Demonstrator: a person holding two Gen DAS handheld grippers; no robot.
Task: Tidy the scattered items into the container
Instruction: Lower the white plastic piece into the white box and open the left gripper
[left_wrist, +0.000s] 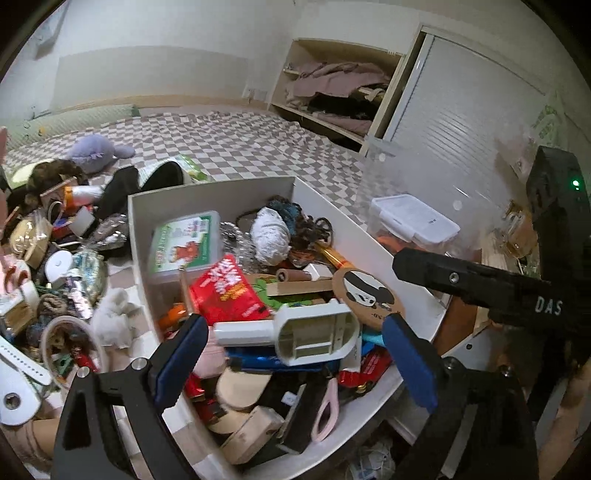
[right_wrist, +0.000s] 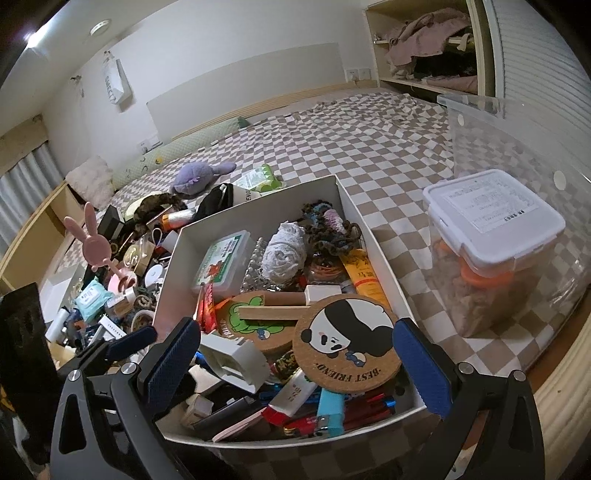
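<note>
"BEST FRIEND" runs along the panda cork coaster (right_wrist: 347, 341) rim at 6 o'clock; "DAS" marks the right gripper's black body (left_wrist: 517, 291).

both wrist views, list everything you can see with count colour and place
box: 1, white, on the bed, nearly full
panda coaster: 1, cork, on top at the box's near end
frog coaster: 1, cork and green, partly under a wooden piece
plastic case: 1, green and white, far left in the box
white plastic part: 1, lying in the box between the left gripper's fingers
lidded tub: 1, clear with white lid, right of the box
plush toy: 1, purple, on the bed beyond the box
bunny holder: 1, pink, in the clutter left of the box
bedspread: 1, checked beige and white
left gripper: open, above the box
right gripper: open, empty
</note>
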